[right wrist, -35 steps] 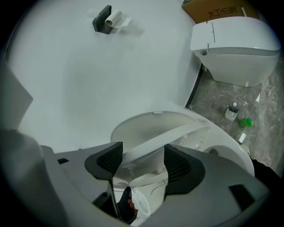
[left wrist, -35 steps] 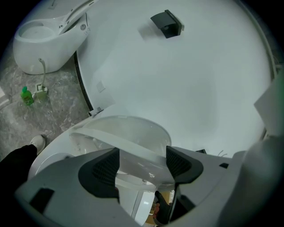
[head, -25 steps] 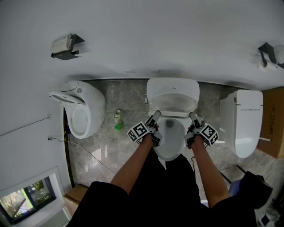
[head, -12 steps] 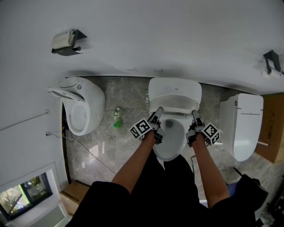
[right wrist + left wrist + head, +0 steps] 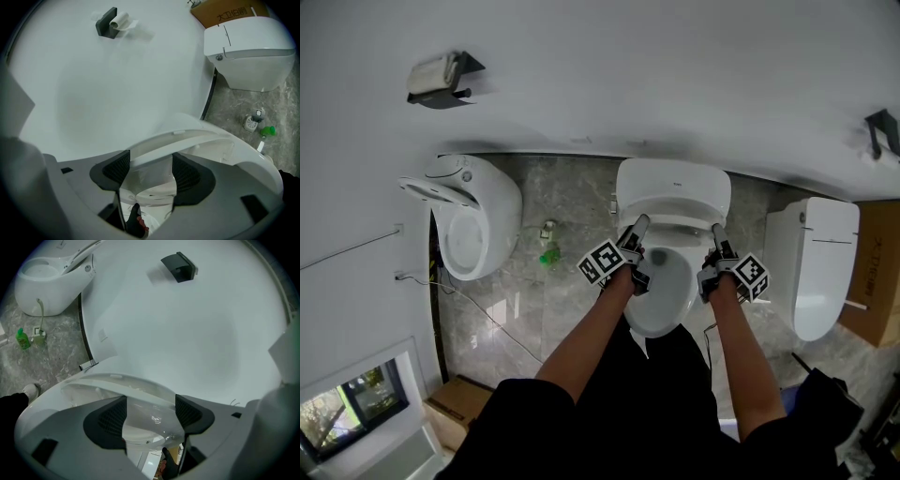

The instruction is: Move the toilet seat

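Two tools are engaged on one toilet seat (image 5: 672, 192), and we are recording both as clamped on it. The left tool (image 5: 149, 412) is pinching the seat's left edge, its dark ribbed pads (image 5: 111, 414) pressing on the white rim from either side. The right tool (image 5: 150, 172) is pinching the opposite edge in the same manner, with the rim filling the gap between its jaws.

We are finding the seat tilted up from the middle toilet bowl (image 5: 661, 314). Its hinged edge is lying toward the wall (image 5: 609, 84). Its front edge is standing clear of the bowl rim, and the right gripper view is showing open space beneath it. The bowl is showing open below the seat in the head view.

We are also noting three further items along the wall edge of the grey stone floor (image 5: 577, 192). A second toilet (image 5: 478, 225) is standing toward the floor's left edge, its bowl open. A third toilet (image 5: 814, 267) is standing toward the right edge, its lid down. A green bottle (image 5: 550, 256) is resting on the floor between the second toilet and the middle one. A cardboard box (image 5: 877, 272) is sitting just beside the third toilet at the floor's right edge. A paper holder (image 5: 441, 75) is hanging on the wall above the second toilet.
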`<state>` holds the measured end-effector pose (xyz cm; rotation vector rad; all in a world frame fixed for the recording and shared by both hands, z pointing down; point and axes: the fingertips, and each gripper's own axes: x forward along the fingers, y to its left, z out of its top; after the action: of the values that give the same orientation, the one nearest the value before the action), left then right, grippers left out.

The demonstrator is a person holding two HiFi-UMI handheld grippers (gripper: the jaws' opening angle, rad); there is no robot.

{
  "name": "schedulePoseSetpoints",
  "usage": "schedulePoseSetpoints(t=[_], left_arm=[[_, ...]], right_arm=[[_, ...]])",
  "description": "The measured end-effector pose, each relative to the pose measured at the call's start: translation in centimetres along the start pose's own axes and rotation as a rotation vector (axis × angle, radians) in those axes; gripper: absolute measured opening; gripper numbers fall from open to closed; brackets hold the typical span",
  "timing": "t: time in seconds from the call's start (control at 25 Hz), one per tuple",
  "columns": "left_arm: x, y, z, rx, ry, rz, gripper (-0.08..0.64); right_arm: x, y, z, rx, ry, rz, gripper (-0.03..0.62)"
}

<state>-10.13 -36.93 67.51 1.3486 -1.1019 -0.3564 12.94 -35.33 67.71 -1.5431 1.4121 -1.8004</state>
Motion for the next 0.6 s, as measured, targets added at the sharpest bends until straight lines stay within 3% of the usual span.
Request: schedulePoseSetpoints(t=[0.6], left_arm=[[1.6, -0.1, 1.0, -0.004, -0.006, -0.002, 0.327]], right_arm=[[1.5, 0.4, 0.8, 0.007, -0.02, 0.005, 0.287]])
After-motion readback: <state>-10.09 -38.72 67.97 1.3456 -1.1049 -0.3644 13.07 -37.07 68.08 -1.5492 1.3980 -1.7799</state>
